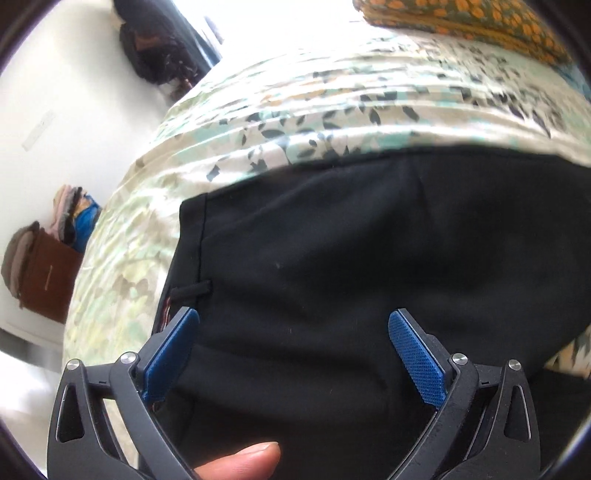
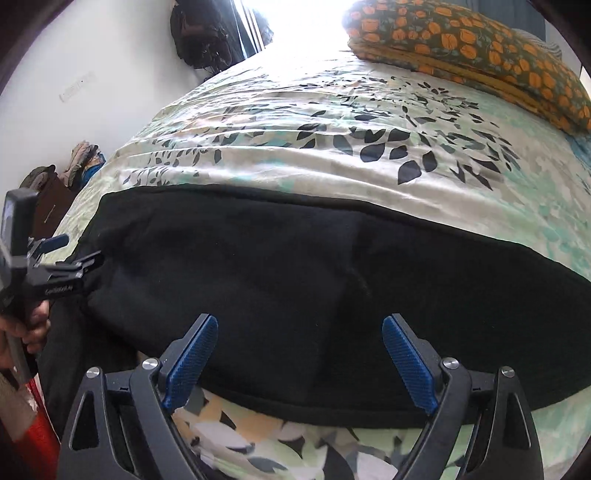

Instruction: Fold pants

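Note:
Black pants (image 2: 295, 273) lie flat across a bed with a leaf-print sheet (image 2: 295, 122). In the left wrist view the pants (image 1: 351, 258) fill the middle, with the waistband and a belt loop (image 1: 192, 290) at the left. My left gripper (image 1: 293, 332) is open just above the waist end, its blue pads (image 1: 415, 358) apart and empty. It also shows in the right wrist view (image 2: 66, 258) at the pants' left end. My right gripper (image 2: 299, 339) is open over the pants' near edge, holding nothing.
An orange-flowered pillow (image 2: 472, 44) lies at the far right of the bed. A brown box with piled clothes (image 1: 48, 269) stands by the white wall on the left. A dark bag (image 2: 199, 33) hangs near the bright window.

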`<state>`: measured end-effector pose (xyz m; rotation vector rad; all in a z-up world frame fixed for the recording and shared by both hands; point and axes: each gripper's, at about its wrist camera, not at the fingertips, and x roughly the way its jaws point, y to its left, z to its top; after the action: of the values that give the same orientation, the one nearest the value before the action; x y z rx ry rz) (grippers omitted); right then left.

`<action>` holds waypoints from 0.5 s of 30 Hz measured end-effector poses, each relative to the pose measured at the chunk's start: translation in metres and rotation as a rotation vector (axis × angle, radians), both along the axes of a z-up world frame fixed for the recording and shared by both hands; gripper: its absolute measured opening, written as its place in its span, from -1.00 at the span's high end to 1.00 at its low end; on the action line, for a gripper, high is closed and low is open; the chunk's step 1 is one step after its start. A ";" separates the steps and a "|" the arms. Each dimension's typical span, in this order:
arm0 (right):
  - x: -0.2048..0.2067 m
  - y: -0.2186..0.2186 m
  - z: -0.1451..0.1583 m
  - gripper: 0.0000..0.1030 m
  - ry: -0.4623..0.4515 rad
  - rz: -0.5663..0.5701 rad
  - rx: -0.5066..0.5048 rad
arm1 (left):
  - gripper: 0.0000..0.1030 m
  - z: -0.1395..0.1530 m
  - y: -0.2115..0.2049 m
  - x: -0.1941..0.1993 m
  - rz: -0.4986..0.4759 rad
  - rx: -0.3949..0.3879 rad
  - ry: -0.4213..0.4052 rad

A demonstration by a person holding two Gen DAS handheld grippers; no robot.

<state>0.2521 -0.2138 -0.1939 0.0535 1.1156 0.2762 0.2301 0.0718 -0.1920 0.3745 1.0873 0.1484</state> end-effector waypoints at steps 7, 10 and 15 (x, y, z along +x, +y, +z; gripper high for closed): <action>-0.008 -0.049 -0.021 -0.76 0.074 -0.041 -0.110 | -0.99 0.040 -0.004 -0.020 -0.063 -0.064 -0.101; -0.006 -0.072 0.003 -0.79 0.013 -0.114 -0.080 | -0.99 0.051 -0.015 0.001 -0.085 -0.042 -0.149; 0.036 -0.066 -0.020 -0.79 0.052 -0.135 -0.155 | -0.99 -0.003 -0.006 0.047 0.027 0.064 -0.049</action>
<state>0.2880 -0.2802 -0.2143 -0.0018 1.1766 0.0678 0.2773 0.0656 -0.1955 0.4116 1.0410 0.2162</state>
